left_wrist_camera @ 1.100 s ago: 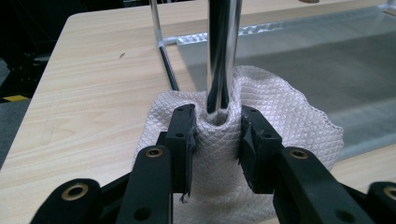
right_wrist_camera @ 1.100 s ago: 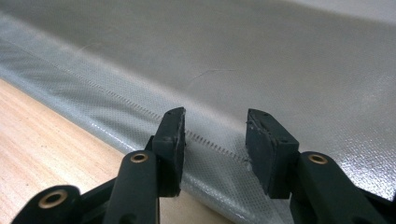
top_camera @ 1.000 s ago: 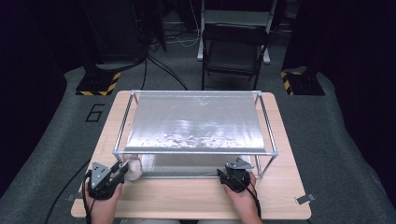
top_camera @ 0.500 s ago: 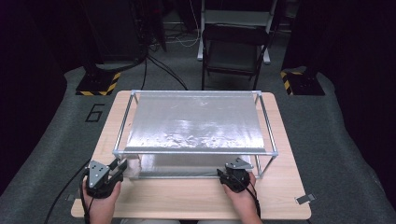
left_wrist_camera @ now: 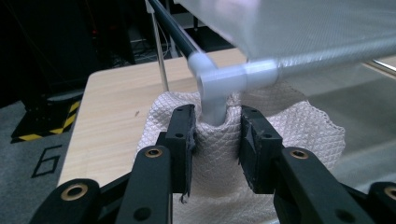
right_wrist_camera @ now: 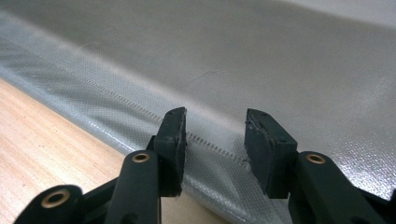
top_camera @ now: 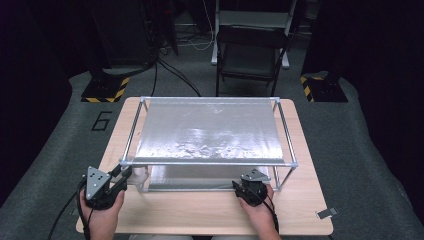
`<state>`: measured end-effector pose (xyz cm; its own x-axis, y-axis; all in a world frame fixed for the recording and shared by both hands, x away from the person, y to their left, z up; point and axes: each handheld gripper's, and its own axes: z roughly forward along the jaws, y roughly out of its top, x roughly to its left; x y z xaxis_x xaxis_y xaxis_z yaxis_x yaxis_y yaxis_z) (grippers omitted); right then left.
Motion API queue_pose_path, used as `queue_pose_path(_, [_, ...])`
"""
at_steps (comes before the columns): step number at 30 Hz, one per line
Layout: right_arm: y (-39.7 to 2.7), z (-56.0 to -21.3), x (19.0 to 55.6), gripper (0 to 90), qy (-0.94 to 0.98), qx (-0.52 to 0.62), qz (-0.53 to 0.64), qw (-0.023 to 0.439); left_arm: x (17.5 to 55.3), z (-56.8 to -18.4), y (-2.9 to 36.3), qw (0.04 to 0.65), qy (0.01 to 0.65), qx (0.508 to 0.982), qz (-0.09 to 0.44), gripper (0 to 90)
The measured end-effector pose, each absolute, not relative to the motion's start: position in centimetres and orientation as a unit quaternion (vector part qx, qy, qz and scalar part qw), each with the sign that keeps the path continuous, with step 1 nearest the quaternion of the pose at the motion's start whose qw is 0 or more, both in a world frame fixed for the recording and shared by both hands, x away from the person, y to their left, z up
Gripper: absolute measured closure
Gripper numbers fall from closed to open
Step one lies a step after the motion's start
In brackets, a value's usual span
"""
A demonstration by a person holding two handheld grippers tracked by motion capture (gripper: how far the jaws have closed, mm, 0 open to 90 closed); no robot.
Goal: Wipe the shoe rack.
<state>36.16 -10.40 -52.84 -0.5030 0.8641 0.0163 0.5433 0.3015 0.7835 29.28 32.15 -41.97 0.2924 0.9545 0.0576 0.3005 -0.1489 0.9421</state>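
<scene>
right now your left gripper (left_wrist_camera: 215,135) has its jaws closed on a white waffle-weave cloth (left_wrist_camera: 285,126), the fabric bunched between the pads and spilling out to either side. just beyond the tips stands the near-left post (left_wrist_camera: 215,105) of the frame, rising into the white corner joint (left_wrist_camera: 219,79) where the top rails meet; the cloth wraps up against that post, so the thing you are working lies straight ahead of the jaws, with its long axis running up and down. any stroke along it wants to go along the post, judged from how the cloth sits.

your right gripper (right_wrist_camera: 215,137) has its jaws partly open with nothing between them, hovering over the near edge of the grey mesh sheet (right_wrist_camera: 280,70) on the lower level, bare table (right_wrist_camera: 42,144) wood just beside it.

from the high view, the left hand (top_camera: 102,215) is at the frame's near-left corner and clearly the nearer one; the right hand (top_camera: 257,212) is at the near-right part of the frame (top_camera: 210,162). open tabletop lies along the near edge; the top rail (left_wrist_camera: 327,58) crowds the space above the cloth.
</scene>
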Motion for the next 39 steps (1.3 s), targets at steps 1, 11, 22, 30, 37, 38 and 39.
queue_pose_path(1, [-10.4, -52.8, 36.2, 58.4, 0.778, 0.452, 0.381, 0.211, 29.3, -42.1, 32.2, 0.455, 0.471, 0.663, 0.362, 67.1])
queue_pose_path(11, [-10.4, -52.8, 36.1, 58.4, 0.776, 0.453, 0.383, 0.212, 30.0, -48.4, 31.9, 0.424, 0.499, 0.681, 0.328, 68.8])
queue_pose_path(22, [-10.4, -52.9, 36.1, 58.4, 0.776, 0.452, 0.386, 0.210, 29.5, -48.8, 32.1, 0.415, 0.504, 0.688, 0.316, 68.4])
queue_pose_path(30, [-10.3, -52.8, 36.1, 58.5, 0.777, 0.454, 0.382, 0.210, 28.7, -45.1, 32.3, 0.437, 0.485, 0.676, 0.342, 67.6])
queue_pose_path(37, [-10.3, -52.8, 36.1, 58.6, 0.775, 0.455, 0.383, 0.214, 27.5, -42.6, 32.9, 0.446, 0.479, 0.669, 0.352, 67.7])
queue_pose_path(38, [-10.3, -52.8, 36.1, 58.6, 0.775, 0.455, 0.383, 0.214, 27.5, -42.6, 32.9, 0.446, 0.479, 0.669, 0.352, 67.7])
queue_pose_path(39, [-10.3, -52.8, 36.1, 58.6, 0.775, 0.454, 0.383, 0.214, 27.2, -42.1, 33.1, 0.445, 0.479, 0.669, 0.354, 67.8])
